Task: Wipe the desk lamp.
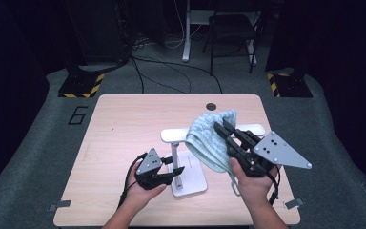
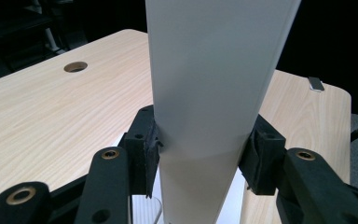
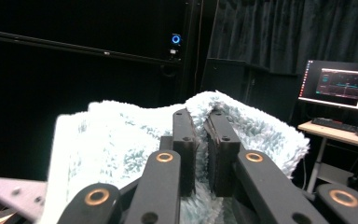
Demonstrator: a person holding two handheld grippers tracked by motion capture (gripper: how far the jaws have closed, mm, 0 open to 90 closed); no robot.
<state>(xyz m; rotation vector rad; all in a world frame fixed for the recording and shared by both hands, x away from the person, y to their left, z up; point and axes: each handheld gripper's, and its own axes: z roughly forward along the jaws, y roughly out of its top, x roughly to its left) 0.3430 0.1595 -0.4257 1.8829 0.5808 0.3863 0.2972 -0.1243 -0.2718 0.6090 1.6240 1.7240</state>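
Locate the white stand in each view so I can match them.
High view: stand at table centre, its post in the left gripper.
Left gripper view: post rises mid-frame, clamped between the jaws.
Right gripper view: faces the towel and a monitor, away from the table.
Shared landmark: round hole in the table, far edge in the high view, upper left in the left gripper view.
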